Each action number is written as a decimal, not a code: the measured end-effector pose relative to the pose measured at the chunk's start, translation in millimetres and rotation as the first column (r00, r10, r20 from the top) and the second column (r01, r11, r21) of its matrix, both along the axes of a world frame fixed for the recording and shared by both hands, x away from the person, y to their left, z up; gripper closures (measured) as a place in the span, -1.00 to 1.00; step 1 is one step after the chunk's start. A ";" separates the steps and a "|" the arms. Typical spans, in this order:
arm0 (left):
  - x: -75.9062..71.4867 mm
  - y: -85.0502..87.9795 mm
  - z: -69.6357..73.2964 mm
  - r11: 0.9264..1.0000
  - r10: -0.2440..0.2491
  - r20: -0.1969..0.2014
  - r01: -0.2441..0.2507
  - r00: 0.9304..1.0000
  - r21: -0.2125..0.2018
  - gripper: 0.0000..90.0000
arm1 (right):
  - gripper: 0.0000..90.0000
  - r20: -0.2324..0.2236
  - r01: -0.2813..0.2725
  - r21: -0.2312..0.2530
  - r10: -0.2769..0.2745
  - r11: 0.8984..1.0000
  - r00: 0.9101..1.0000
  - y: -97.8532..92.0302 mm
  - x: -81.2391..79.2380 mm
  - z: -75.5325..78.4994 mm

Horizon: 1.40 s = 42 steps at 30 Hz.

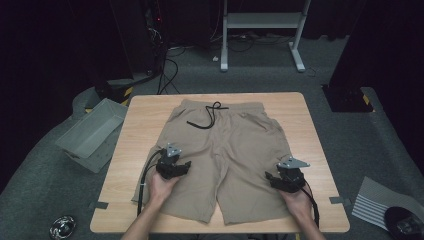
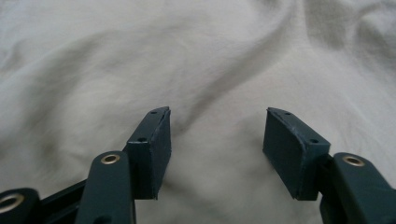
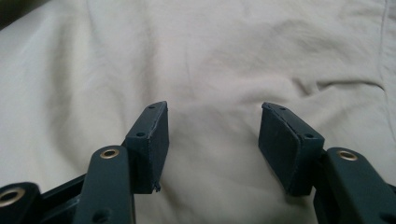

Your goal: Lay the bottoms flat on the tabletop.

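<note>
High view, khaki shorts point(image 1: 225, 150) flat on table point(image 1: 140, 120), left gripper point(image 1: 184, 167) and right gripper point(image 1: 271, 177) wide apart, apparently gripping nothing

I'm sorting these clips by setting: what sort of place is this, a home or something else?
Probably a lab or recording studio, not a home. A small wooden table stands alone on grey carpet amid dark surroundings, with loose cables by dark equipment and a white metal stand behind. The khaki shorts look laid out for a handling exercise.

A pair of khaki cloth shorts point(image 1: 225, 155) lies spread on the light wooden table point(image 1: 140, 125), waistband toward the far edge, legs toward the near edge; its black drawstring point(image 1: 210, 116) seemingly rests on the waistband.
</note>
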<state>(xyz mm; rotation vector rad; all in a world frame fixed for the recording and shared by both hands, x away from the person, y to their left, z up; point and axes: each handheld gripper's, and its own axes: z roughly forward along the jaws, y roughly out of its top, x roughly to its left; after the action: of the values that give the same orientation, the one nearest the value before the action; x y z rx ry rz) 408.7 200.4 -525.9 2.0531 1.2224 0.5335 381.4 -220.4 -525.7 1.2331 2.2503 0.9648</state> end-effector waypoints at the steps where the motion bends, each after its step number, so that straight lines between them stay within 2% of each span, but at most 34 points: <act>1: -2.8 1.9 -0.6 1.000 0.004 0.006 -0.004 1.000 -0.002 -0.10 | -0.05 -0.004 -0.004 0.000 0.004 1.000 1.000 -3.3 -2.8 0.4; 2: -6.5 3.9 -0.3 1.000 0.008 0.001 -0.008 1.000 -0.001 -0.13 | -0.07 -0.007 0.009 -0.018 -0.009 1.000 1.000 -12.2 -10.1 2.0; 3: -6.5 3.9 -0.3 1.000 0.008 0.001 -0.008 1.000 -0.001 -0.14 | -0.07 -0.007 0.009 -0.018 -0.009 1.000 1.000 -12.2 -10.1 2.0; 4: -11.8 6.1 -0.1 1.000 0.012 -0.001 -0.012 1.000 0.002 -0.16 | -0.07 0.014 0.041 -0.016 -0.041 0.999 0.999 -22.1 -19.2 3.0; 5: -15.1 7.4 -0.6 1.000 0.012 0.004 -0.012 1.000 0.002 -0.16 | -0.07 0.018 0.050 -0.006 -0.049 0.999 0.999 -26.0 -22.4 2.9; 6: -18.2 8.6 -1.6 1.000 0.014 0.011 -0.014 1.000 -0.002 -0.17 | -0.07 0.012 0.060 0.006 -0.060 0.998 0.998 -29.9 -25.7 2.0; 8: -22.1 10.7 -3.3 1.000 0.021 0.024 -0.021 0.999 -0.013 -0.18 | -0.07 -0.003 0.066 0.002 -0.066 0.998 0.998 -31.8 -28.5 0.5; 13: -19.5 11.3 -5.0 0.999 0.047 0.039 -0.047 0.998 -0.018 -0.21 | -0.10 -0.006 0.070 -0.002 -0.070 0.998 0.998 -26.2 -13.7 0.8; 20: 8.7 13.0 -5.1 0.994 0.104 0.041 -0.103 0.994 -0.021 -0.21 | -0.10 0.003 0.082 -0.003 -0.082 0.997 0.997 -19.6 18.3 0.1; 24: 10.2 13.2 -5.0 0.994 0.104 0.038 -0.103 0.994 -0.021 -0.21 | -0.10 0.004 0.091 -0.002 -0.091 0.996 0.996 -20.4 24.1 0.1; 28: -10.1 17.7 -4.4 0.997 0.077 0.034 -0.076 0.996 -0.013 -0.21 | -0.09 0.001 0.090 -0.008 -0.090 0.996 0.996 -22.9 8.9 0.7; 30: -13.4 18.3 -3.2 0.997 0.074 0.021 -0.074 0.997 -0.012 -0.22 | -0.08 0.000 0.091 -0.006 -0.091 0.996 0.996 -24.4 -1.2 0.7; 32: -21.4 17.6 1.7 0.998 0.050 -0.005 -0.050 0.999 0.024 -0.23 | -0.06 -0.001 0.084 -0.009 -0.084 0.996 0.996 -24.7 -9.4 1.2; 34: -24.5 16.3 3.2 0.999 0.038 -0.005 -0.038 0.999 0.029 -0.24 | -0.06 0.001 0.081 -0.010 -0.081 0.997 0.997 -23.7 -12.9 1.6; 37: -39.2 9.8 6.8 1.000 -0.007 0.002 0.007 1.000 -0.001 -0.25 | -0.06 0.019 0.048 0.018 -0.049 0.999 0.999 -13.5 -24.1 4.4; 42: -51.3 3.0 4.4 0.999 -0.030 0.008 0.030 1.000 -0.023 -0.27 | -0.06 0.019 0.004 0.041 -0.005 0.999 1.000 7.2 -30.8 7.3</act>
<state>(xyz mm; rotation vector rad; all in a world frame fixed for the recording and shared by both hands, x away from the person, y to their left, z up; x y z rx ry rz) 357.5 203.3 -521.5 2.0450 1.1866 0.5105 350.6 -213.3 -518.4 1.2404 2.2232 1.0215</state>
